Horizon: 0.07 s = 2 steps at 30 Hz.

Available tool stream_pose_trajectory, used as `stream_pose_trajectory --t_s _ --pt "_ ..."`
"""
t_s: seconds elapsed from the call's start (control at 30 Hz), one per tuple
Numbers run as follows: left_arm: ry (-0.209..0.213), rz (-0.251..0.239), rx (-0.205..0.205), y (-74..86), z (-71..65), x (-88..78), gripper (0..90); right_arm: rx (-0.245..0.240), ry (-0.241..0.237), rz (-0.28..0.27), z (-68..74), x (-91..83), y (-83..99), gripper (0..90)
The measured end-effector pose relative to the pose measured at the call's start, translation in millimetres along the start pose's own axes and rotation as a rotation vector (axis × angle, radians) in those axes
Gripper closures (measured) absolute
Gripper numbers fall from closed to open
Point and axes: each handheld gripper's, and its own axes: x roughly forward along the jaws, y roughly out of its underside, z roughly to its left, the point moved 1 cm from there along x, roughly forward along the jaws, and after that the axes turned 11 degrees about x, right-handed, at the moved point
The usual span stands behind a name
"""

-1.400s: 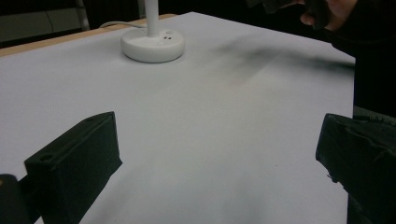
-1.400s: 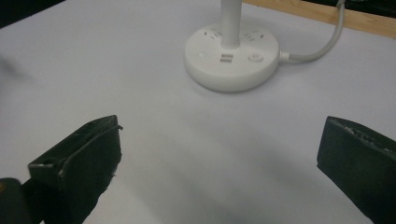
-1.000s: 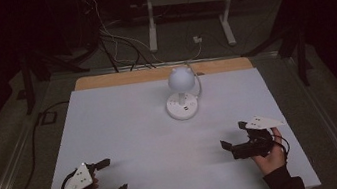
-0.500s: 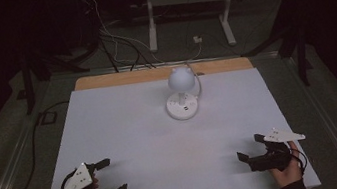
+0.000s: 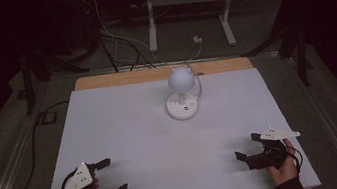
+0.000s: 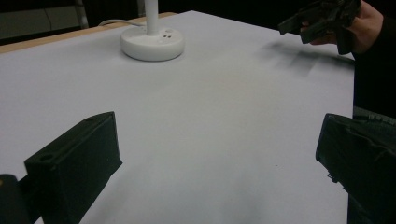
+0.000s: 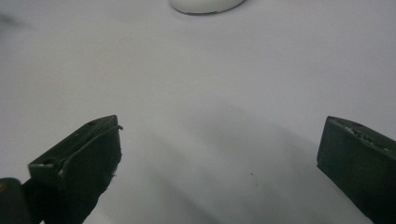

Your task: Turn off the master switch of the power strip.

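Idle start: left gripper [image 5: 109, 174] and right gripper [image 5: 248, 147] both released, empty, well short of the white lamp [image 5: 181, 91] standing mid-table toward the far edge; likely next, reach for lamp.

The high view looks forward and down on the whole table [image 5: 126, 131]. Each gripper view sits low, close above the table, between its own jaws. Both face the lamp [image 5: 182, 95], far ahead of the jaws, whose base [image 6: 152, 43] they share.
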Motion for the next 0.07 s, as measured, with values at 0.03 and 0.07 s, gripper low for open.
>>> stream_pose_trajectory --t_s 0.03,0.07 --pt "0.0 0.0 0.0 -0.1 -0.2 0.0 0.3 -0.01 -0.003 -0.002 0.8 0.1 -0.3 0.0" --pt "0.0 -0.001 0.001 -0.2 -0.4 -0.2 0.3 -0.011 -0.012 -0.006 1.4 -0.1 -0.5 0.0"
